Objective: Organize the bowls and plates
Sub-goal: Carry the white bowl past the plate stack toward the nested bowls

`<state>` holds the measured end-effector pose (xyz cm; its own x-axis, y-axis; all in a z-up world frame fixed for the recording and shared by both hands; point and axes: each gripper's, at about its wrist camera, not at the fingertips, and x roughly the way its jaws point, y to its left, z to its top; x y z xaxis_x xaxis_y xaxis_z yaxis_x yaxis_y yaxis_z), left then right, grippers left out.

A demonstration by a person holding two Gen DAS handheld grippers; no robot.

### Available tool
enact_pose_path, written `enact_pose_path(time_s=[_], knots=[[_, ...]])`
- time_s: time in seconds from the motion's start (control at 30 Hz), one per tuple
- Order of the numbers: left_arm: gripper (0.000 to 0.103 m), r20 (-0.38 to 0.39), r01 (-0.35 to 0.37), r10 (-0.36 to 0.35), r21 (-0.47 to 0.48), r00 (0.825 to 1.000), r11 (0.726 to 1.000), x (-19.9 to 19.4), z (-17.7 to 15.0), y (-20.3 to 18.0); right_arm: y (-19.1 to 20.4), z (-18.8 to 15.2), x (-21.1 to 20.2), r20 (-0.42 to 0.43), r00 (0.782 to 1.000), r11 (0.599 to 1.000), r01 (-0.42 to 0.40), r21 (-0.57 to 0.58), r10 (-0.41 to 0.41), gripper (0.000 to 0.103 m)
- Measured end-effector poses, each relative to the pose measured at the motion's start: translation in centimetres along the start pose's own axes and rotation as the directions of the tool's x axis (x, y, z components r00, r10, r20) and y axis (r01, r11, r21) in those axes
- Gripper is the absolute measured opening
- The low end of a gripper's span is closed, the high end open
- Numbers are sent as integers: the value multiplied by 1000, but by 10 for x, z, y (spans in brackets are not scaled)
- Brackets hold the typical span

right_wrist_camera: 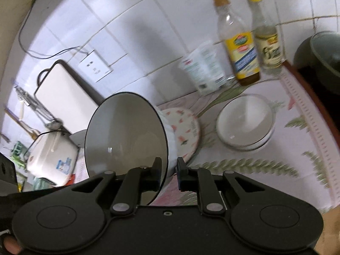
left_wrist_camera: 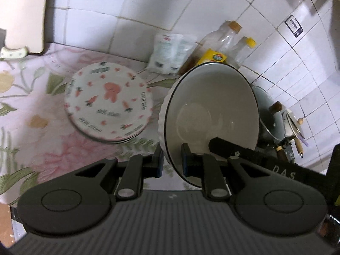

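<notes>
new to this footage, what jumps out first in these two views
Each gripper clamps the rim of a white black-rimmed bowl held up on edge: the left gripper with its bowl, the right gripper with its own bowl. Behind lie carrot-patterned plates on a flowery tablecloth, and in the right view a stack of clear bowls.

plate stack (left_wrist_camera: 108, 102) left, bottles (left_wrist_camera: 229, 40) behind, cloth (left_wrist_camera: 31, 127) open

Light was dim and cool; soft shadows fell across the wall tiles (left_wrist_camera: 148, 10). Motion blur smeared the patterned plate (left_wrist_camera: 108, 102), and fisheye bending curved the frame edges.
</notes>
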<state>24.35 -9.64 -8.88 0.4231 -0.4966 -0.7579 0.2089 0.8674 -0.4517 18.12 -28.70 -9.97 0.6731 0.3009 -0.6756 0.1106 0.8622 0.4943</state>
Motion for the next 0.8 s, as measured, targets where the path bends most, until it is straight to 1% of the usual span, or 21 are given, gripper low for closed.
enact_pose_path(time_s=[0.13,0.23,0.43,0.53,0.63,0.8], knots=[[16,-15,4,-4,10,1000,1000,30,9,-18,-15,12,4,-2,998,998,69,-15,-69,19],[16,-30,5,-5,6,1000,1000,50,14,-27,-33,22,10,-10,996,996,92,-4,-92,19],[16,-75,21,-26,-58,997,998,94,25,-31,-62,38,27,-25,991,990,136,31,-135,20],[16,-74,7,-15,-106,997,994,115,31,-28,-74,45,39,-49,990,990,134,54,-131,23],[16,-97,-15,2,-138,995,990,138,37,-25,-84,50,56,-80,987,987,145,67,-140,25],[16,-120,-53,34,-154,992,987,159,40,-25,-96,53,75,-107,981,983,168,78,-159,25]])
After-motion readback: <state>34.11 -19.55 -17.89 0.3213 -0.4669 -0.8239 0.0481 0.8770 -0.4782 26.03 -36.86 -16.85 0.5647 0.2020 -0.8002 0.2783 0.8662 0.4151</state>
